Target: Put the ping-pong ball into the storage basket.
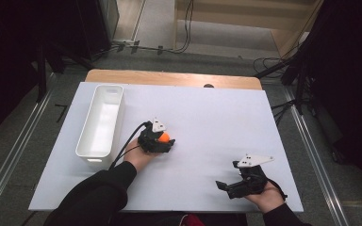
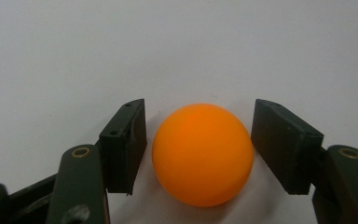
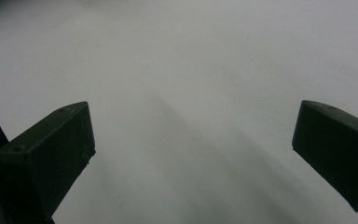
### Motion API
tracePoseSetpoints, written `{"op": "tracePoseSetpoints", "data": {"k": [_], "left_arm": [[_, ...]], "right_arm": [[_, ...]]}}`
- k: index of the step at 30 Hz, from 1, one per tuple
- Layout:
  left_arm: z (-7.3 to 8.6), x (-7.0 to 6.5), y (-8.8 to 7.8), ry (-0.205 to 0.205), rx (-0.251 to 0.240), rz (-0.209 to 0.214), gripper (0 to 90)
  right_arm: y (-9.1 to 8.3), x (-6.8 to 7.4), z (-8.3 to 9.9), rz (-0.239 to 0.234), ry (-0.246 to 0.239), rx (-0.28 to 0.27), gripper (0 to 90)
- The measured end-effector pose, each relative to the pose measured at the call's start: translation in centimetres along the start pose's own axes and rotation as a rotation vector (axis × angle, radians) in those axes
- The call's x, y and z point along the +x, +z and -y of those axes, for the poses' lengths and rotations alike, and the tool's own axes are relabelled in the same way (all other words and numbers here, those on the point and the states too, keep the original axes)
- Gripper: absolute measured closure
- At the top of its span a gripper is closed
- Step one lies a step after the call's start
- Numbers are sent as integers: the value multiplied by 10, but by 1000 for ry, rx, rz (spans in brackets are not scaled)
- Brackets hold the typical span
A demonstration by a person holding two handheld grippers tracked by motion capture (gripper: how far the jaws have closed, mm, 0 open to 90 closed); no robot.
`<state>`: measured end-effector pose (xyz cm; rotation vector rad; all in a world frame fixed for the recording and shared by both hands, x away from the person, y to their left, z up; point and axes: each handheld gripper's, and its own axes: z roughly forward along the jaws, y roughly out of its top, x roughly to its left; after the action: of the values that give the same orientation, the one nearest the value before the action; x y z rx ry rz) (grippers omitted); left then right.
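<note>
Between the jaws of the left gripper (image 2: 199, 154), near the middle of the white table (image 1: 207, 117), an orange ball (image 2: 202, 154) is seen; narrow gaps remain, so it is bracketed but not yet pinched. It is judged light, smooth and prone to rolling, best taken across its widest part. Beside it, a white bin (image 1: 100, 121) stands. The right gripper (image 3: 193, 154) is held wide apart.

No text, label, brand, number or sign can be read anywhere in these pictures.
</note>
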<state>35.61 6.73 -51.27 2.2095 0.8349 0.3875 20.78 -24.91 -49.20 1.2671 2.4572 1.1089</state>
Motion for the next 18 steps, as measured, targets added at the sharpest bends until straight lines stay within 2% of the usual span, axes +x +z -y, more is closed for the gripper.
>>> {"op": "tracePoseSetpoints", "data": {"k": [1, 3, 5, 18], "left_arm": [[0, -1, 0, 17, -1, 4, 403], [0, -2, -1, 28, -4, 8, 430], [1, -4, -1, 39, -3, 15, 501], [0, -3, -2, 26, -3, 21, 508]], "right_arm": [[0, 0, 0, 1, 2, 0, 0], [0, 0, 0, 0, 4, -1, 0], [0, 0, 0, 3, -1, 0, 0], [0, 0, 0, 3, -1, 2, 0]]}}
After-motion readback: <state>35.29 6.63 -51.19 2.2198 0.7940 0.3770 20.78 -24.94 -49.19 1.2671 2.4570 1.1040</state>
